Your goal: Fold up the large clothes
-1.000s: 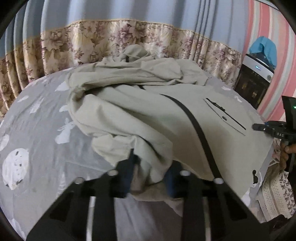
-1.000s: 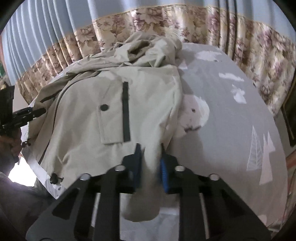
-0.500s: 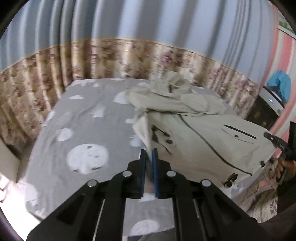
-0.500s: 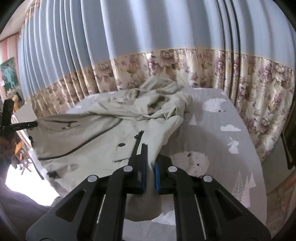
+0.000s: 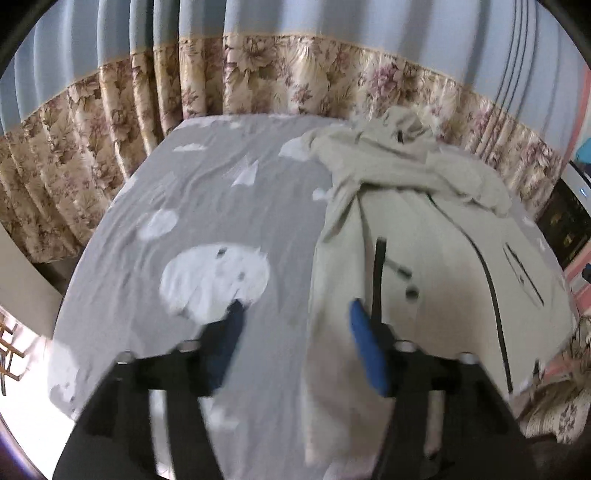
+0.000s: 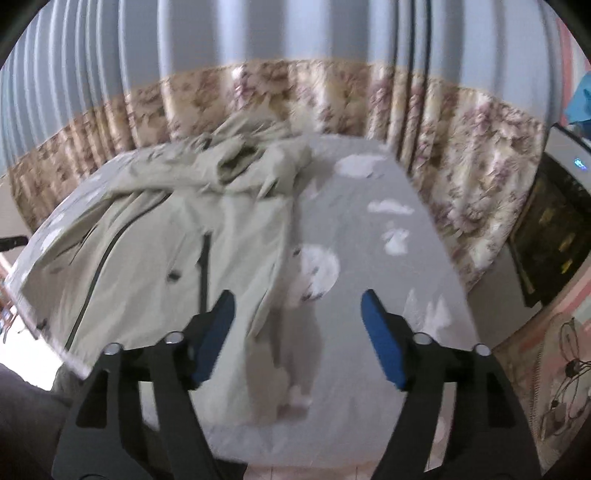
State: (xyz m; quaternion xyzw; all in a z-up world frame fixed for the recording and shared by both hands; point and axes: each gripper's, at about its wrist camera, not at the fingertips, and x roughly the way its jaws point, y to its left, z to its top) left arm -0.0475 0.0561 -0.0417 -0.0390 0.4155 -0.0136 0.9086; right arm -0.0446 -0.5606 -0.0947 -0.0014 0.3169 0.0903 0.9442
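On the grey bed sheet [image 5: 207,199], which carries white prints of clouds, a large moon-like disc and small trees, lies the beige jacket [image 5: 424,236], spread over one side of the bed with its hood and sleeves bunched in a rumpled heap at the far end, close to the curtain. Seen from the left wrist, the jacket fills the right half of the bed and its near hem runs down past the bed's near edge; seen from the right wrist, the jacket [image 6: 155,251] fills the left half, with a dark zip line, a dark pocket strip and a snap button showing on its front

Left gripper [image 5: 295,321] has just been opening: its jaws stand apart, the left finger over bare sheet and the right finger over the jacket's near edge, and no cloth is pinched between the pads. Right gripper [image 6: 297,314] has also just been opening; its jaws are wide, with the jacket's near side edge and a hanging flap of cloth below the gap, not gripped

Behind the bed hangs a pleated blue curtain [image 6: 258,33] with a floral beige lower band [image 5: 295,70]. At far right stands a dark cabinet-like appliance [image 6: 546,236], blurred, beside a pink striped wall. Both views are smeared by motion
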